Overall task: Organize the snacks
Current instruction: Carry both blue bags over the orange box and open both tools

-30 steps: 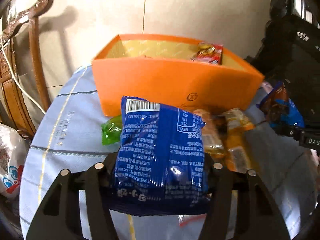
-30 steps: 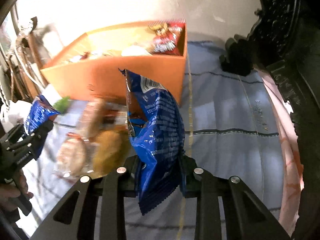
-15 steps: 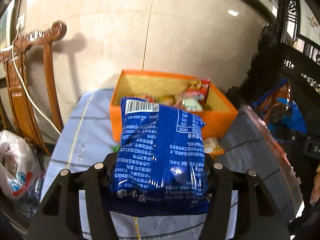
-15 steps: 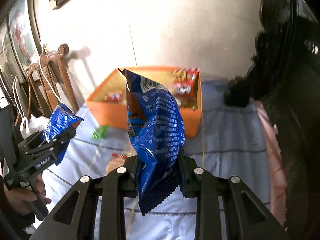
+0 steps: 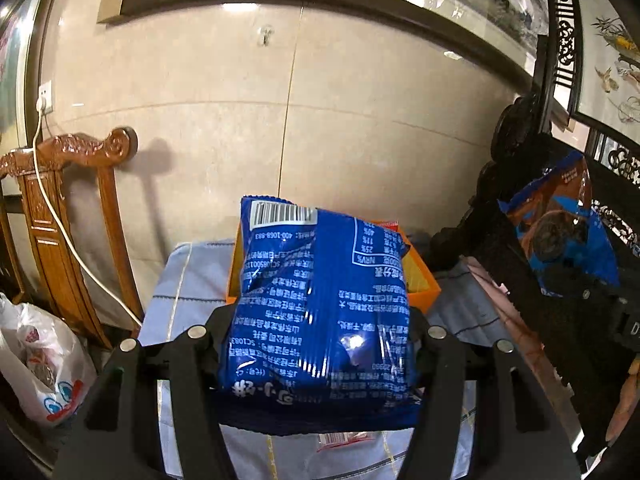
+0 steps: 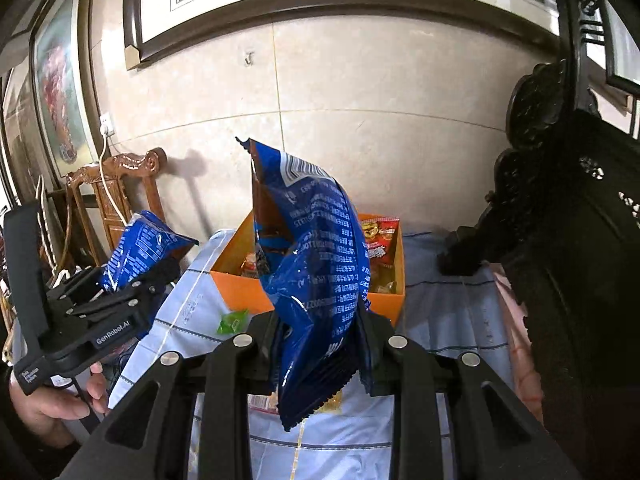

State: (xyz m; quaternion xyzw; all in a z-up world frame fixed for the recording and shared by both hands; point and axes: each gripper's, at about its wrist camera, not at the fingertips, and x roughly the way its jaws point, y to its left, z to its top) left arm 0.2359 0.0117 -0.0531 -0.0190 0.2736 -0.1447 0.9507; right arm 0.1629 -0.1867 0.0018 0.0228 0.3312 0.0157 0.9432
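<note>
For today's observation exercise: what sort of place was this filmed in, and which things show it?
Probably a home living or dining room: a carved wooden chair stands by the tiled wall, framed paintings hang above, and a cloth-covered table bears an orange snack box.

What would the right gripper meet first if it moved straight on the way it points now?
Probably the orange box. The right gripper, shut on a blue bag, points down over the tablecloth toward the box, with nothing else seen in between. Depth is unclear, so it might meet the cloth just before the box.

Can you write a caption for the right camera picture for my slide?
The right gripper holds a blue snack bag upright above the table, with the orange box of snacks beyond.
</note>
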